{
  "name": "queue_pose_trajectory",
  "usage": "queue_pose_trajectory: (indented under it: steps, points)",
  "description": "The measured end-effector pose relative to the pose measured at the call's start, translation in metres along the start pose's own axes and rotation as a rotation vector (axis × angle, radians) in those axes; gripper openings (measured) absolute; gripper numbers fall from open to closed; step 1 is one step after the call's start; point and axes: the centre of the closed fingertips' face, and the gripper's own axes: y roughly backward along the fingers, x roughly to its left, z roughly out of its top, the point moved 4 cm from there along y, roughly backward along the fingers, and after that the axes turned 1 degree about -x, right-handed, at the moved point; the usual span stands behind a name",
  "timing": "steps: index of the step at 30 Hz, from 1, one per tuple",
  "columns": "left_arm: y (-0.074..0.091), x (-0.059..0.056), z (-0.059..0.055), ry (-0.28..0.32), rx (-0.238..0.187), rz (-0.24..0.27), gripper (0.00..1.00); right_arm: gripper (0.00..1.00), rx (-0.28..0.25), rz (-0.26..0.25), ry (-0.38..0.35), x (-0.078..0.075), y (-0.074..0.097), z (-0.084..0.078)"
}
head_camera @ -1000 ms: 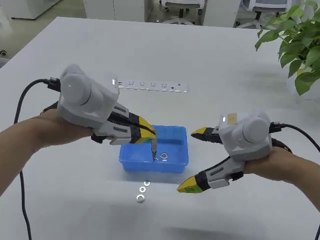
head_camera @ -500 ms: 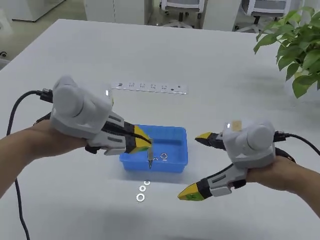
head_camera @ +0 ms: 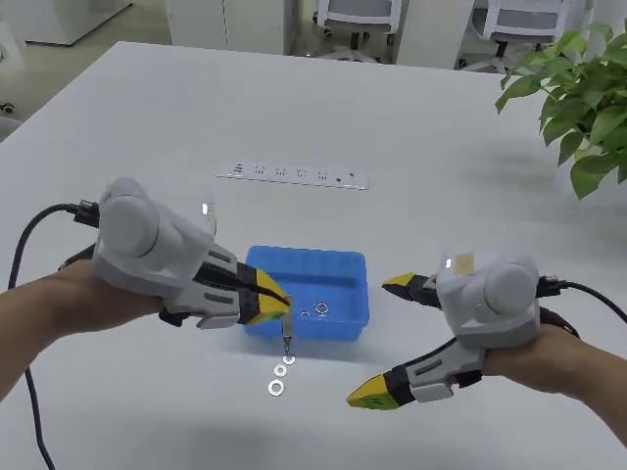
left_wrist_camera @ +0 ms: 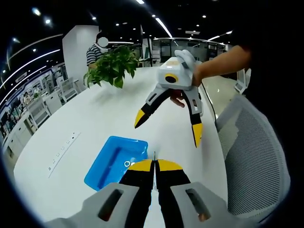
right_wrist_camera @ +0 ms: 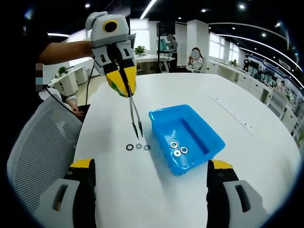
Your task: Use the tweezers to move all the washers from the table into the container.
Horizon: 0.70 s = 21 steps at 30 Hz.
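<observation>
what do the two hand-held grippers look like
The left hand-held gripper and right hand-held gripper match: light grey bodies with a rounded housing, and black jaws ending in pointed yellow tips. Each has a black cable at the back. The forearms show no sleeves.

The container [head_camera: 313, 274] is showing solid bright blue against the plain white table [head_camera: 441, 137]. At its six o'clock, the washers [head_camera: 275, 388] are glinting silver, as are the tweezers [head_camera: 286, 338]. The left gripper [head_camera: 278, 305] and right gripper [head_camera: 380, 340] are wearing pale grey shells with black jaws tipped yellow. At two o'clock, the plant [head_camera: 593, 166] is showing green.
</observation>
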Motion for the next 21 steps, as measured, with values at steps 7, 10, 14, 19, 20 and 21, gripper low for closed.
queue_pose_trajectory:
  steps: [7,10,14,19,20,21]
  points:
    - [-0.003,-0.008,-0.009,0.009,0.012,-0.012,0.05,0.97,0.005,0.007,0.005,0.004,-0.002,-0.001]
    - [-0.004,-0.009,-0.012,0.014,0.011,-0.014,0.05,0.96,0.004,0.014,0.011,0.007,-0.003,-0.001]
    - [-0.006,-0.010,-0.017,0.016,0.020,-0.018,0.05,0.95,0.000,0.022,0.021,0.011,-0.006,0.001]
    - [-0.008,-0.014,-0.022,0.023,0.026,-0.024,0.05,0.94,0.002,0.034,0.027,0.015,-0.010,0.001]
    - [-0.008,-0.015,-0.023,0.024,0.030,-0.025,0.05,0.94,0.005,0.038,0.029,0.016,-0.011,0.000]
    - [-0.009,-0.015,-0.024,0.026,0.032,-0.027,0.05,0.94,0.006,0.041,0.030,0.016,-0.011,-0.001]
